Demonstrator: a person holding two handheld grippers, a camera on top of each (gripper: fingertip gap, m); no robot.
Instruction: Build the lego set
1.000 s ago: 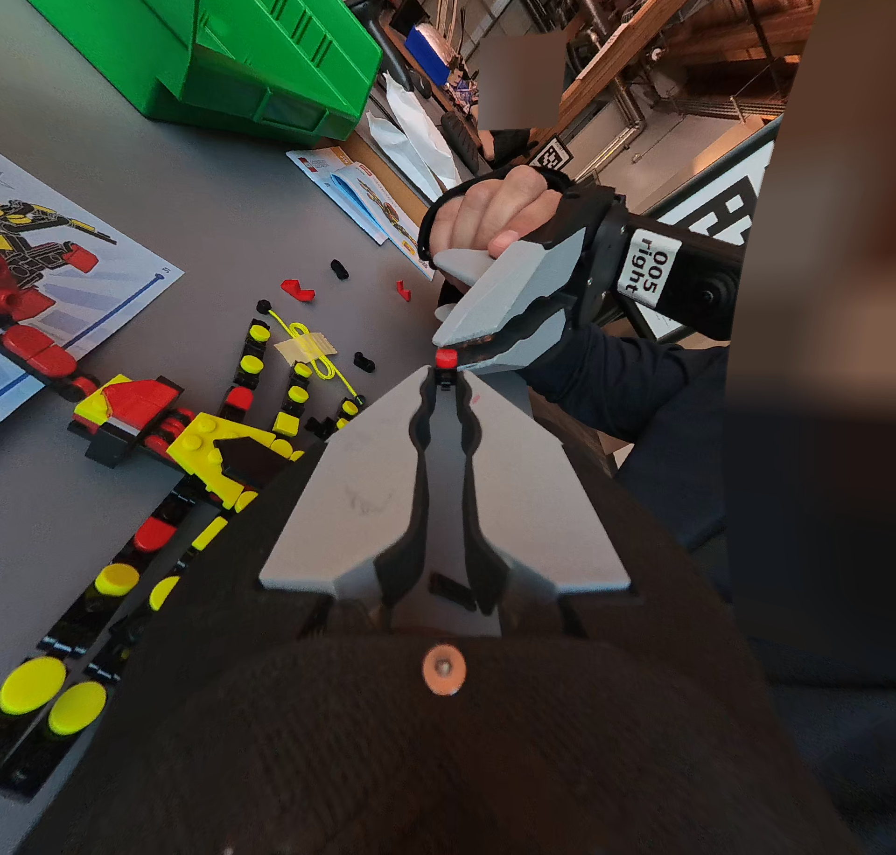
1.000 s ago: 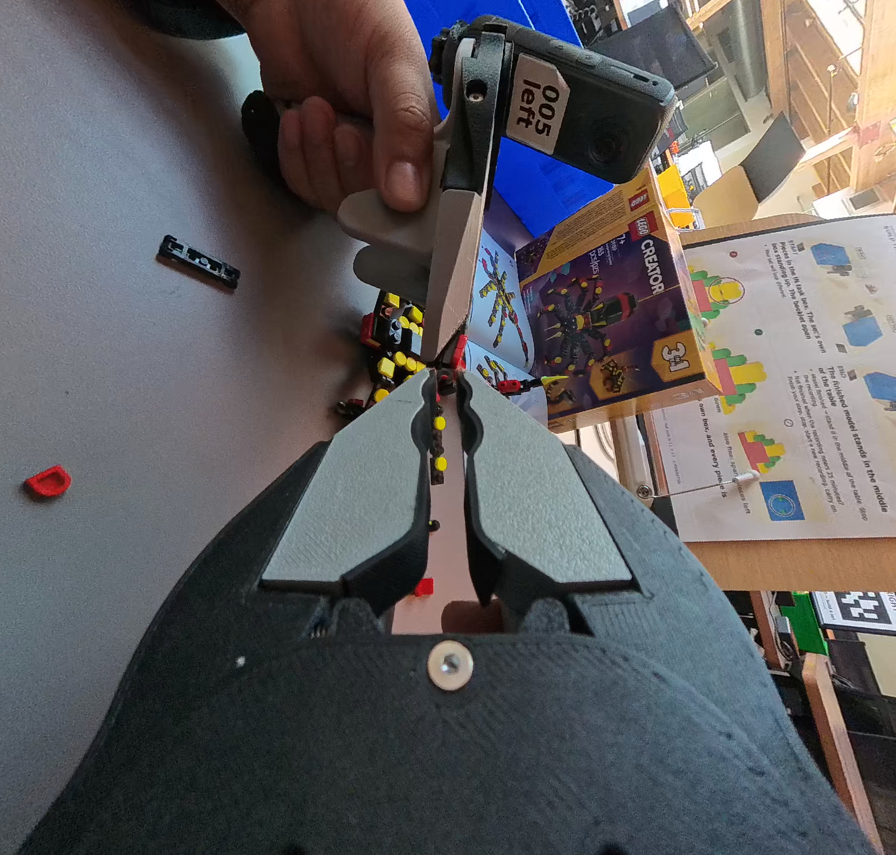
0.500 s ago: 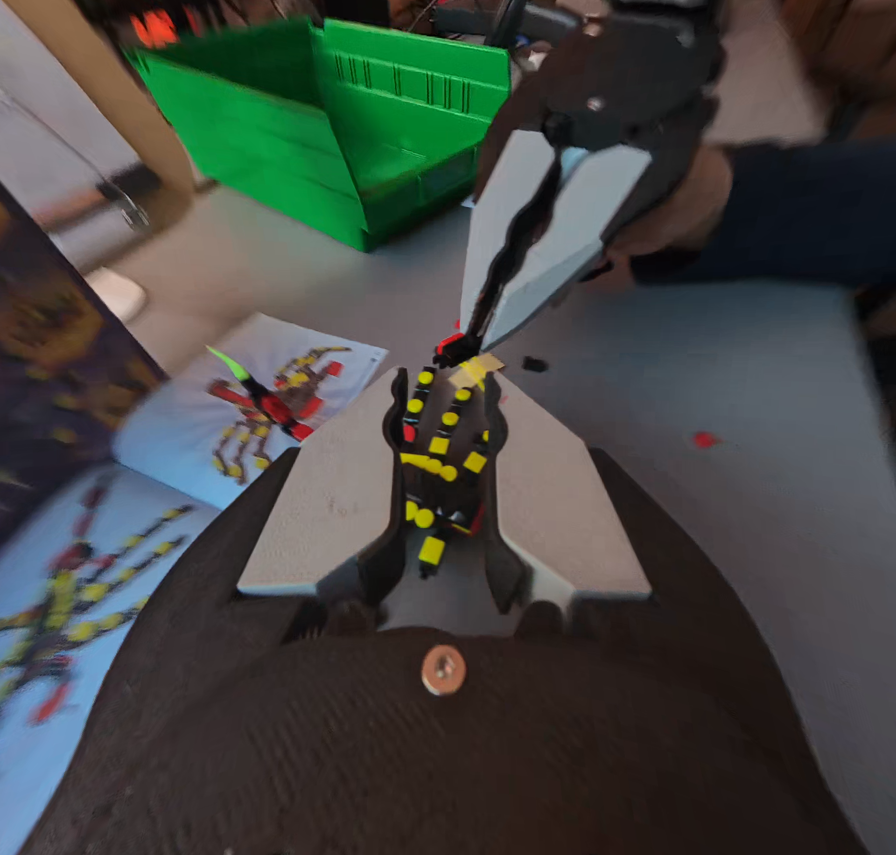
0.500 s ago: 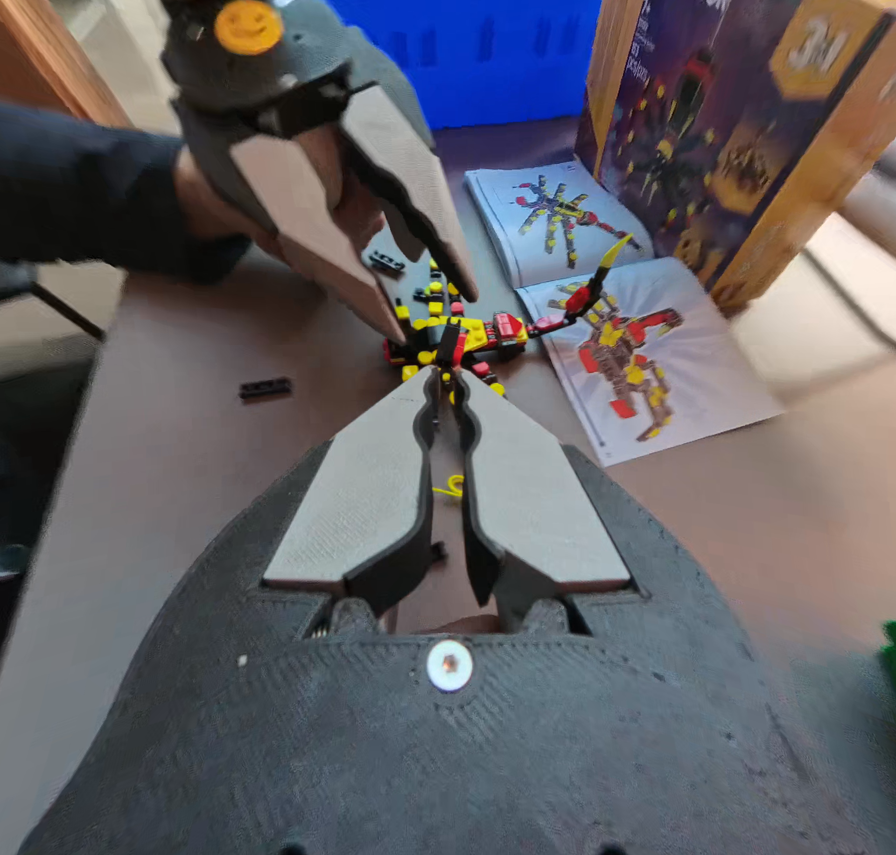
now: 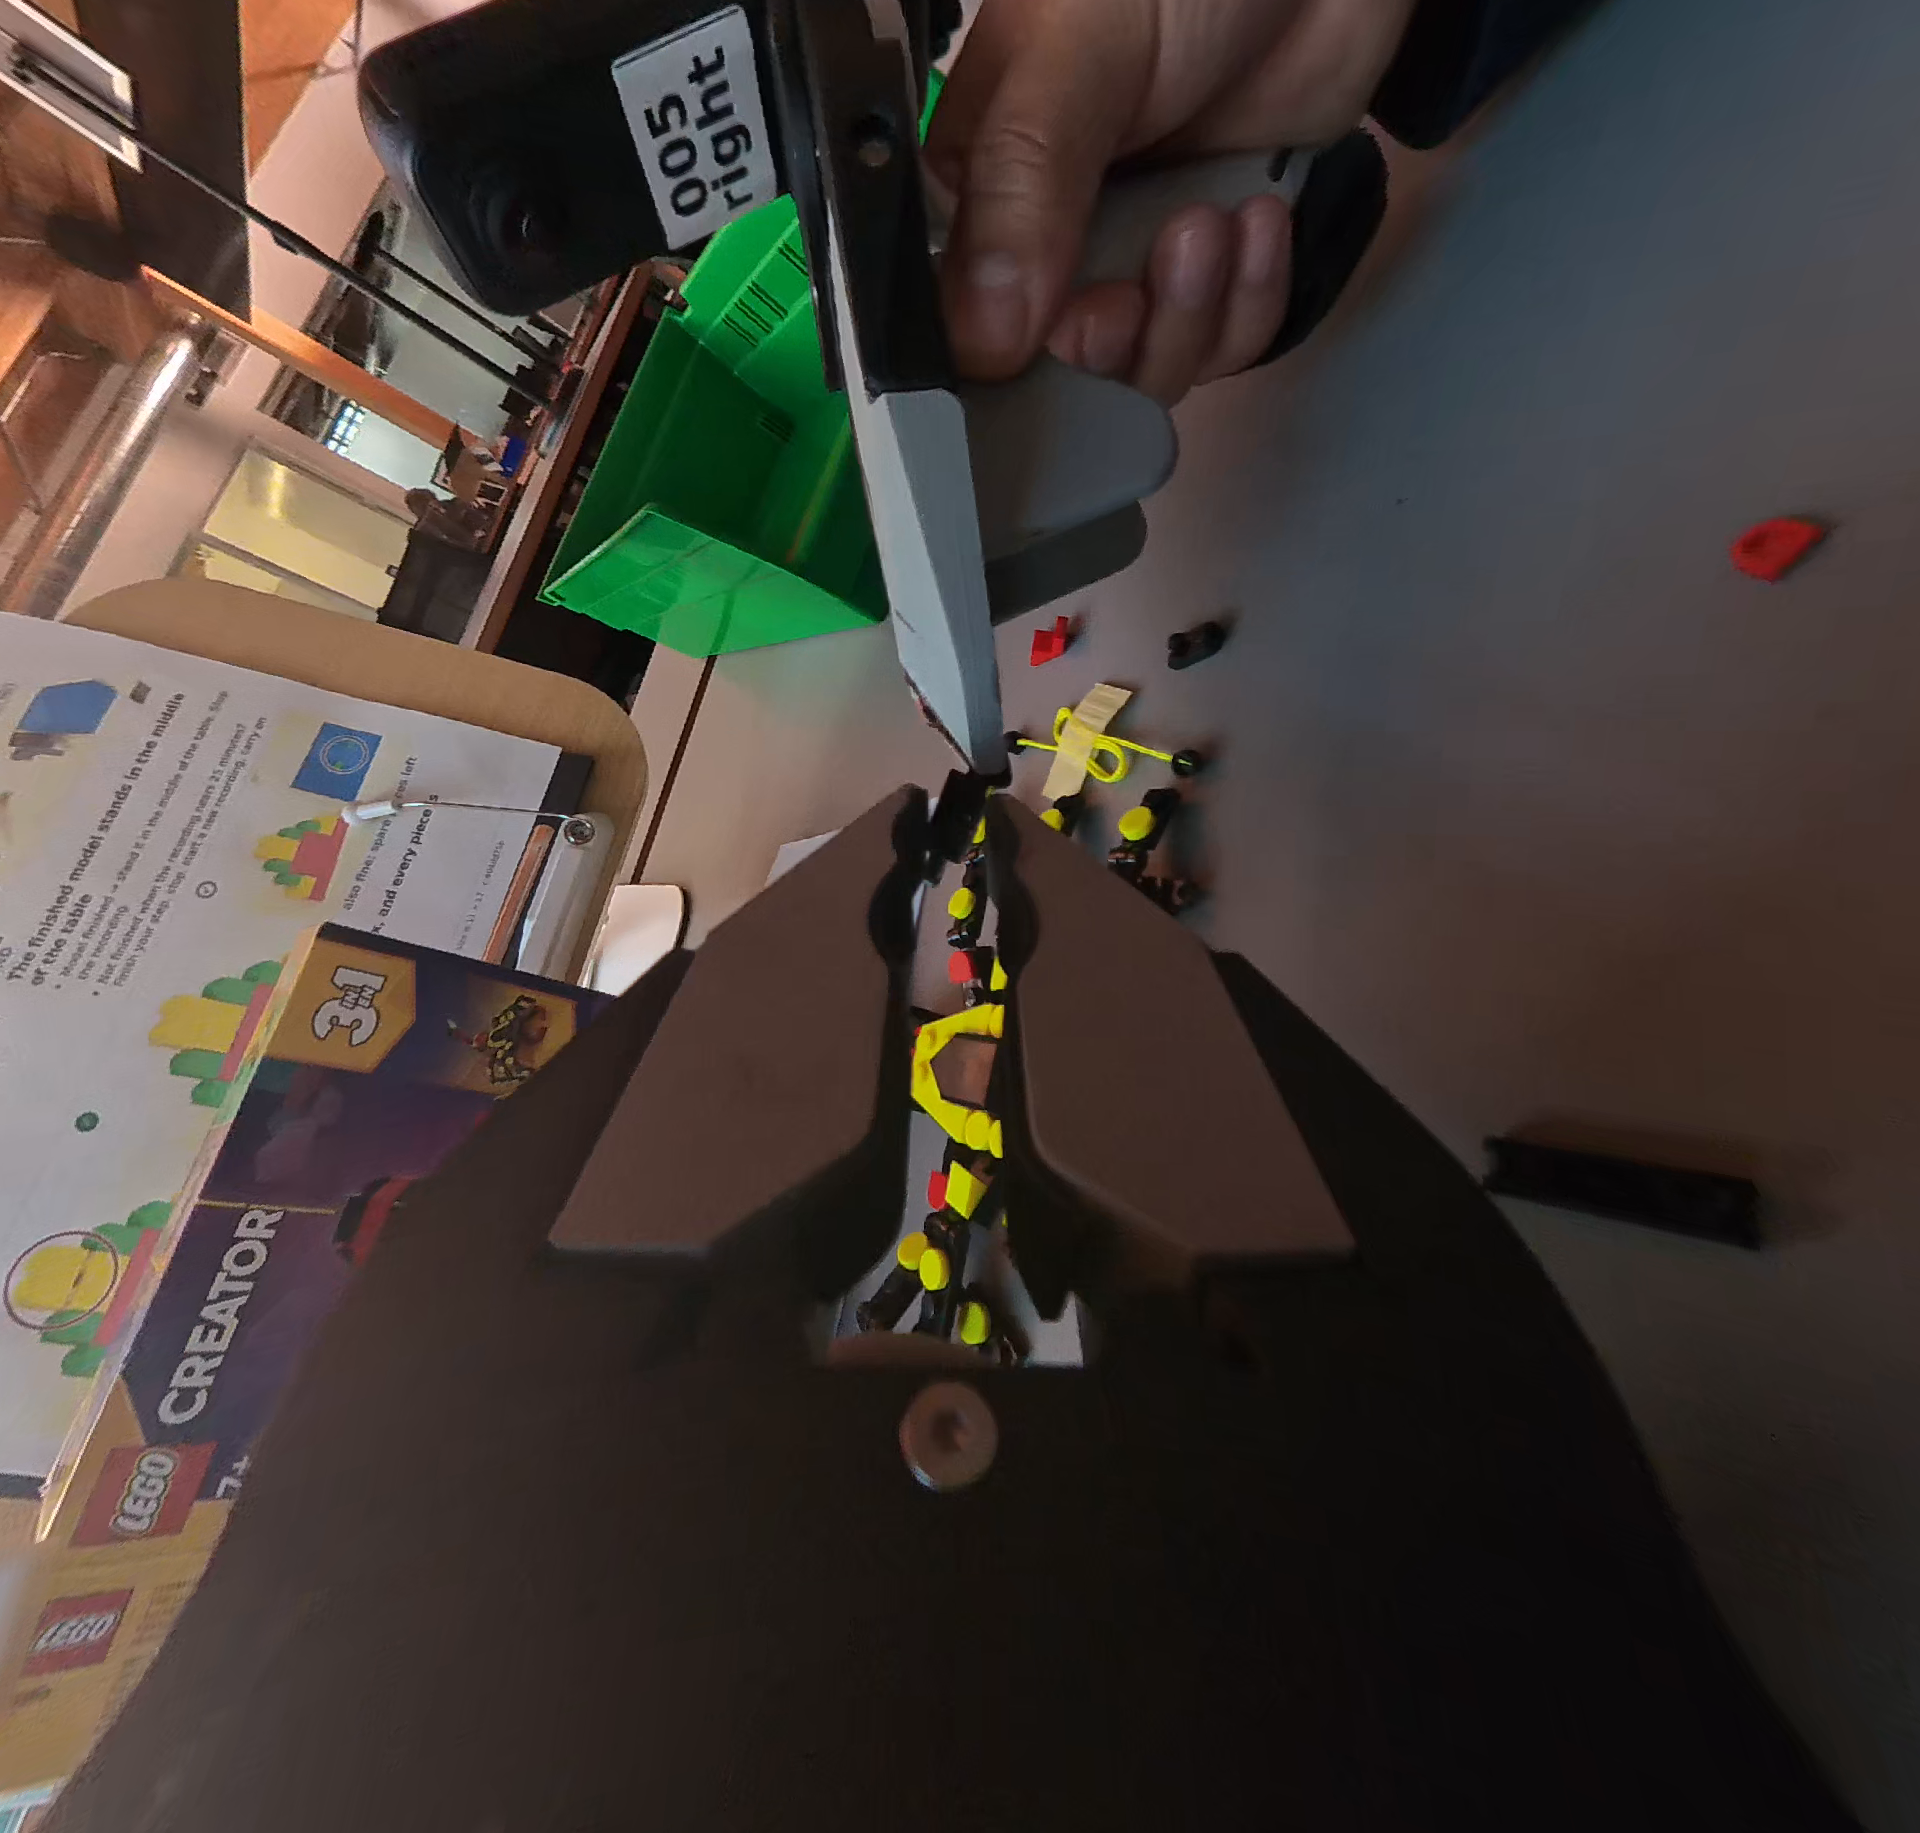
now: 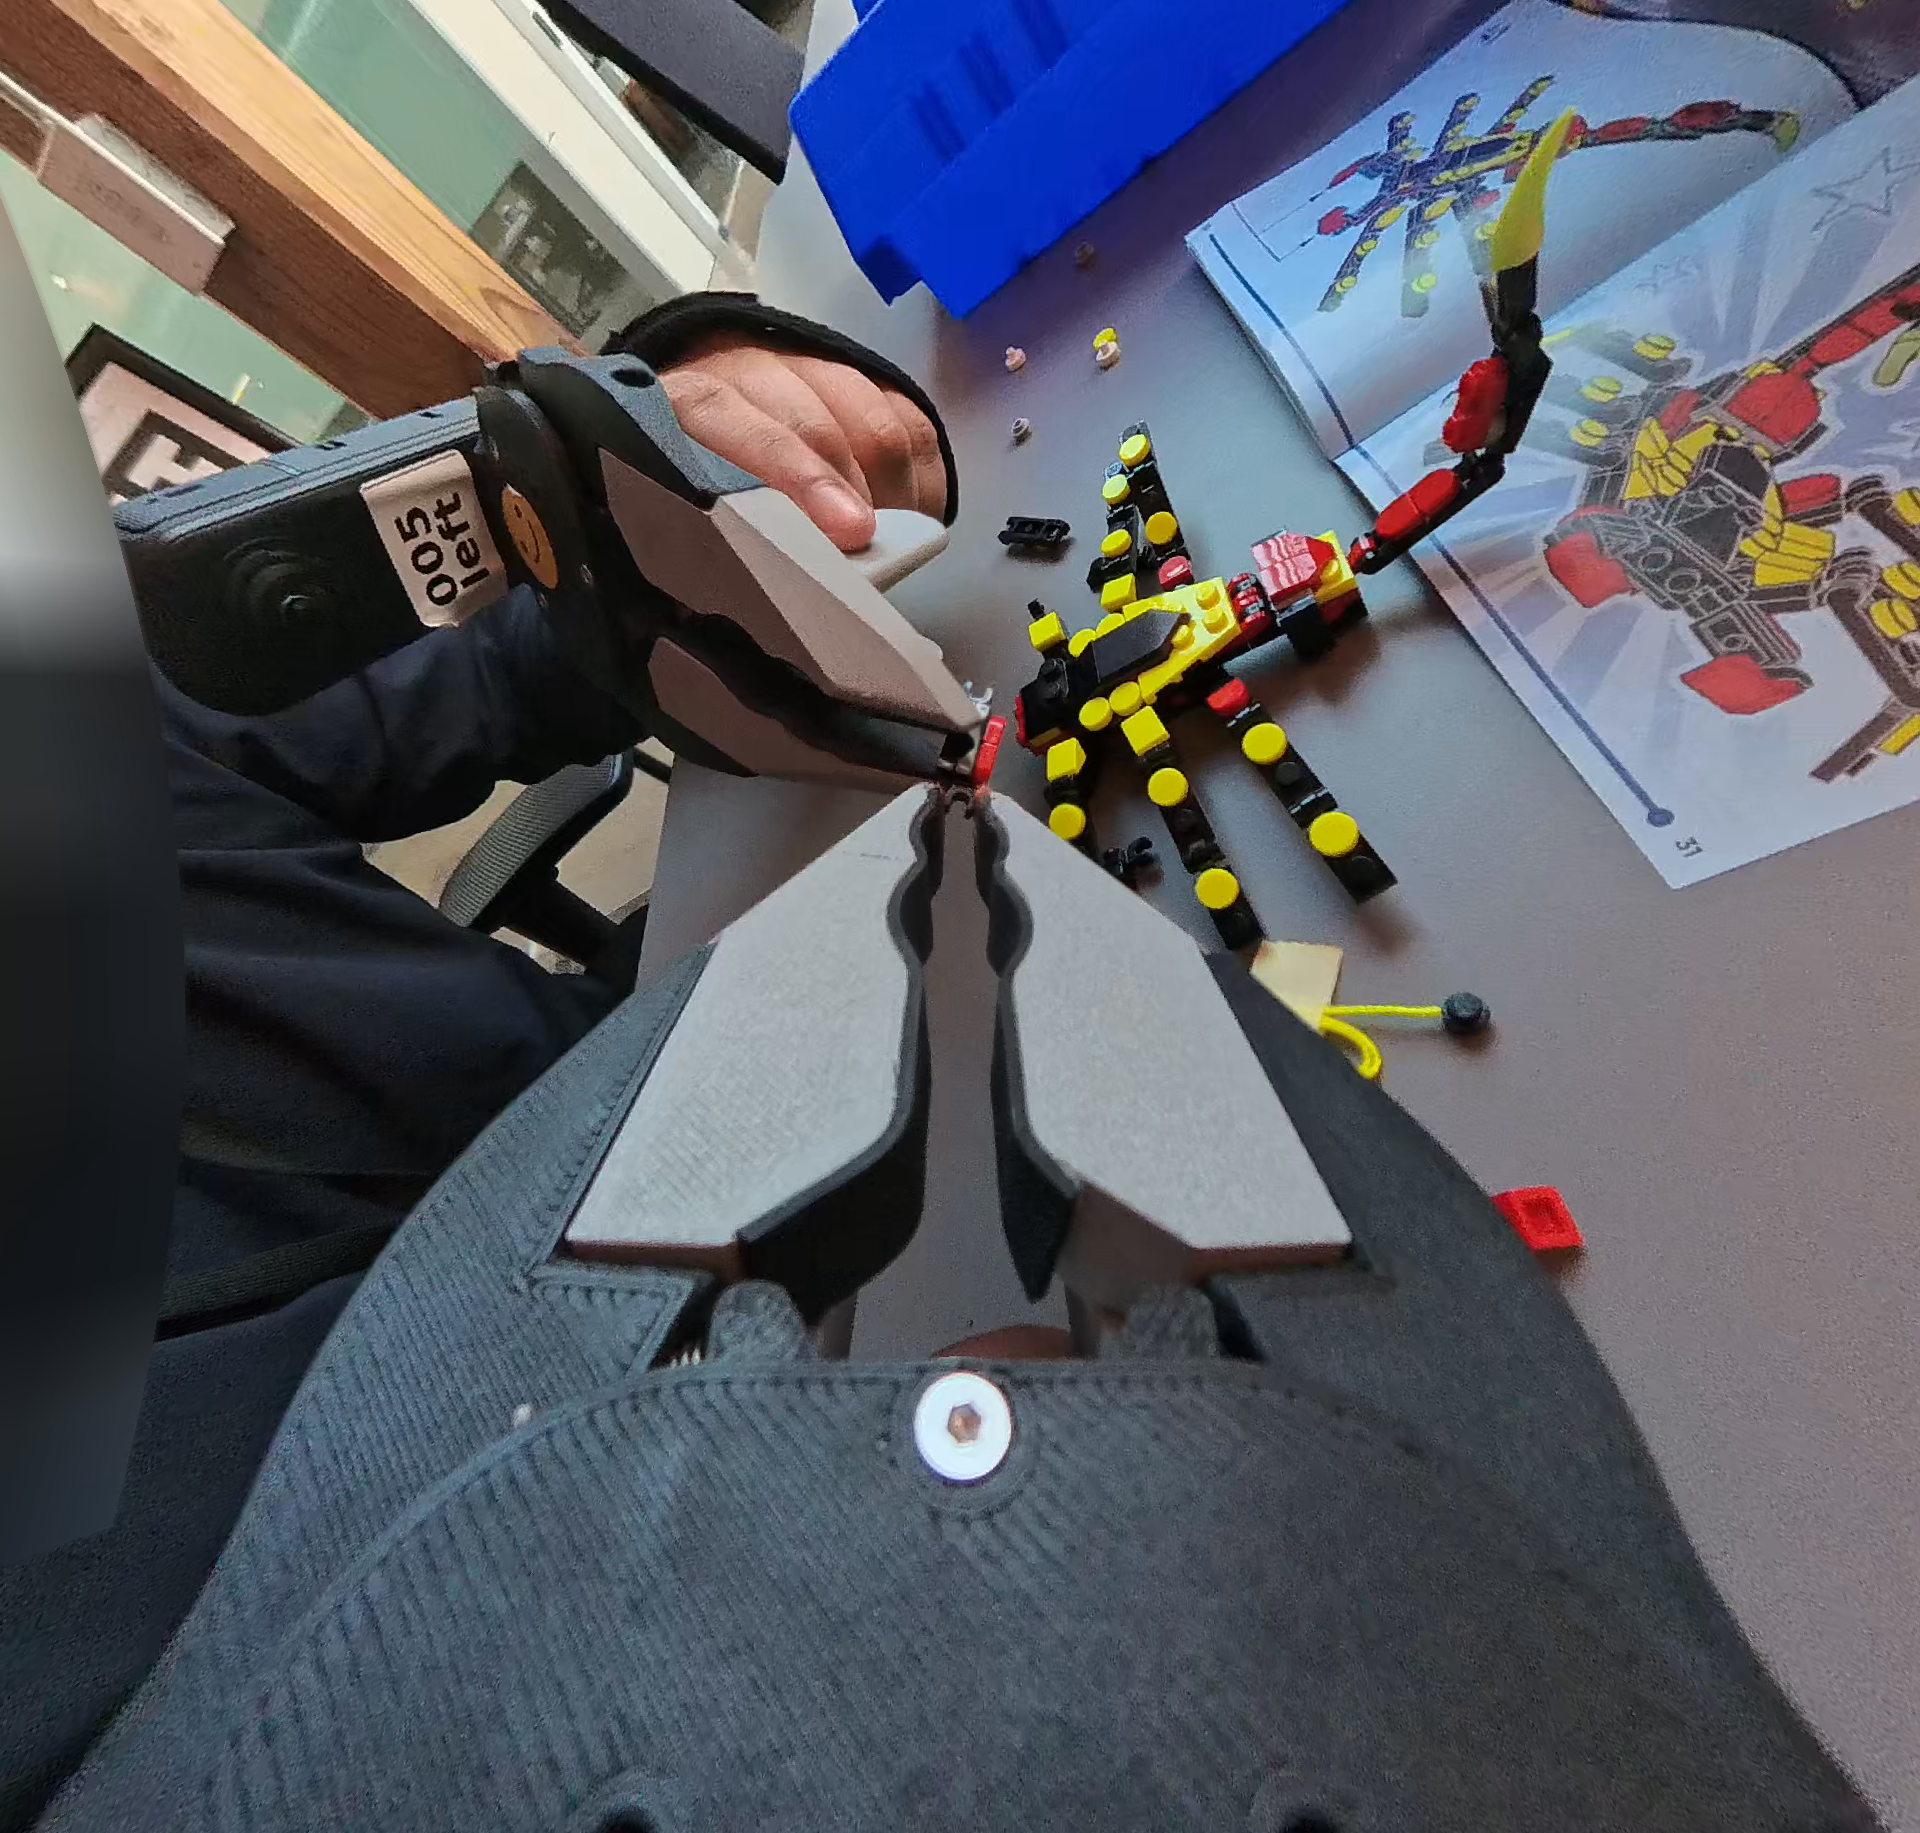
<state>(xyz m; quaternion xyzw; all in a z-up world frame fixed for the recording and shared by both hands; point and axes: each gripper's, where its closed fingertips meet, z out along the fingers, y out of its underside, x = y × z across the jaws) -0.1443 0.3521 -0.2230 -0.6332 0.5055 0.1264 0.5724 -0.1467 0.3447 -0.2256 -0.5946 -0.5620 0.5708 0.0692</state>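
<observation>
1. Between both tips, off the table: small red-and-black plastic lego piece (image 6: pixel 985 757), clamped by left gripper (image 6: pixel 961 744).
2. Right gripper (image 6: pixel 956 804) closed, pinching its underside.
3. Beyond, rightward: yellow-black scorpion model (image 6: pixel 1164 661), lying lengthwise away.

Workshop, timber beams (image 6: pixel 260 173), storage bins (image 6: pixel 1039 69)

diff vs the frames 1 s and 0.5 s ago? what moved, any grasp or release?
Both grippers swung down over the model half a second ago, then came back tip to tip. The left gripper and right gripper remain pinched on the small red-and-black piece; nothing released. The scorpion model lies unmoved on the table.
</observation>
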